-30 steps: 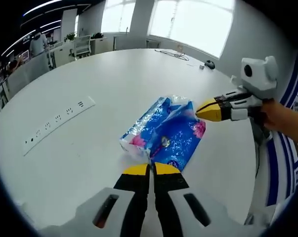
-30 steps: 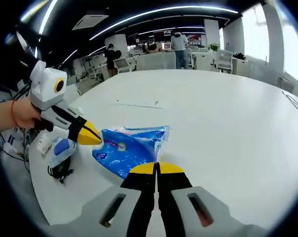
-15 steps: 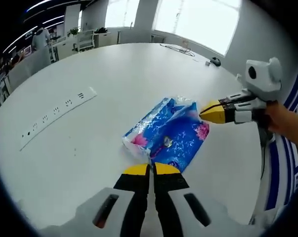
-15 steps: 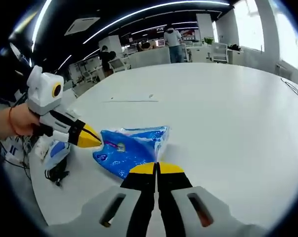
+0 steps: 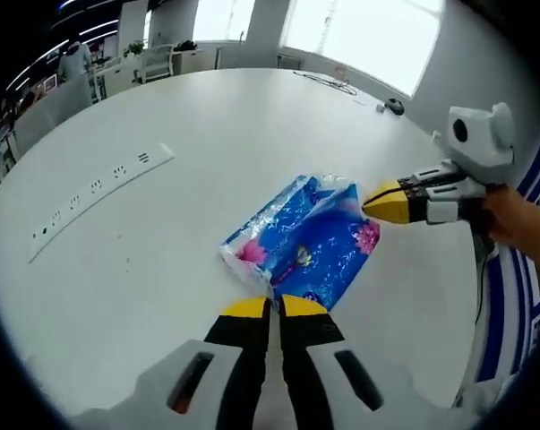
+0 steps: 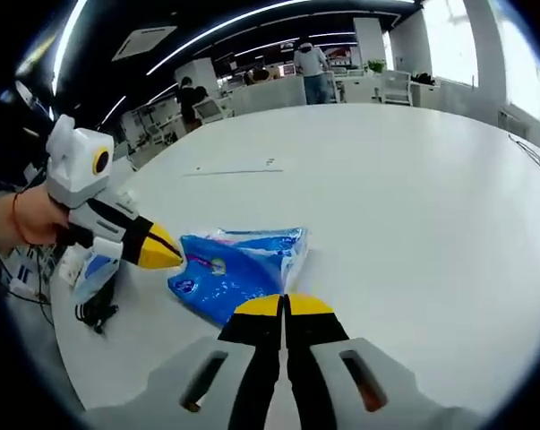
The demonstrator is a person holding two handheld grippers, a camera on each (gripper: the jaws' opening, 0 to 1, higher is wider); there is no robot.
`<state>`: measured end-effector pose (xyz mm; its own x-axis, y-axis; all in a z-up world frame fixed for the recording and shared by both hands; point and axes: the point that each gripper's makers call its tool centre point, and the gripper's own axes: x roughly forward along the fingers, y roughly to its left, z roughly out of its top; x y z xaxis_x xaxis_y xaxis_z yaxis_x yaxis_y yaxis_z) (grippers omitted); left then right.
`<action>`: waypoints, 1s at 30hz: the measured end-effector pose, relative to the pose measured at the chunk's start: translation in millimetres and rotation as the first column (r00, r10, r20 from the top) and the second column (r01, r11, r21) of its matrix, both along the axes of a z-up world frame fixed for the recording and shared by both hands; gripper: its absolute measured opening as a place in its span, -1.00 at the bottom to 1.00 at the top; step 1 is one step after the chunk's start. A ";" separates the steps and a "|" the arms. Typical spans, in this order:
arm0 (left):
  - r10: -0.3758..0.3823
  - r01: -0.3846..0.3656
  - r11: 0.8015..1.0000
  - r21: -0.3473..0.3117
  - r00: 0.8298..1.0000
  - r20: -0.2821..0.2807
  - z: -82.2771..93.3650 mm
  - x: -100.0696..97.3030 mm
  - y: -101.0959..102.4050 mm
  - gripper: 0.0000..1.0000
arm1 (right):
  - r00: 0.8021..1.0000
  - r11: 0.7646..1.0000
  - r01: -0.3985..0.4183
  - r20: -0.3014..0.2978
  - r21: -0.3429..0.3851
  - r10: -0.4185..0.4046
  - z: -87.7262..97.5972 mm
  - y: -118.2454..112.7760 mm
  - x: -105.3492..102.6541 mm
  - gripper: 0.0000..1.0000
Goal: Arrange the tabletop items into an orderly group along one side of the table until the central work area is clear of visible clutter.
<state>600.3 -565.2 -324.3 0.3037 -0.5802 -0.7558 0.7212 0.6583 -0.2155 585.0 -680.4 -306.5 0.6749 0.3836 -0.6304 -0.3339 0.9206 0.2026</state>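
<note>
A crinkly blue plastic pack with pink flower print (image 5: 298,249) lies flat at lower centre of the left gripper view, on the smooth white round surface (image 5: 207,134). The left hand-held gripper (image 5: 271,307) has its yellow-tipped jaws pressed together at the pack's near edge; whether they pinch the film is unclear. The right hand-held gripper (image 6: 285,306), jaws likewise closed, sits at the pack's opposite edge, and a long flat white power strip (image 5: 95,188) lies at left.
</note>
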 end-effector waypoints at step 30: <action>-0.009 0.009 1.000 -0.002 1.000 0.004 1.7 -2.2 5.9 -0.68 | 0.997 0.997 0.074 -0.003 -0.018 -0.074 -4.7 -14.8 -3.3 -0.73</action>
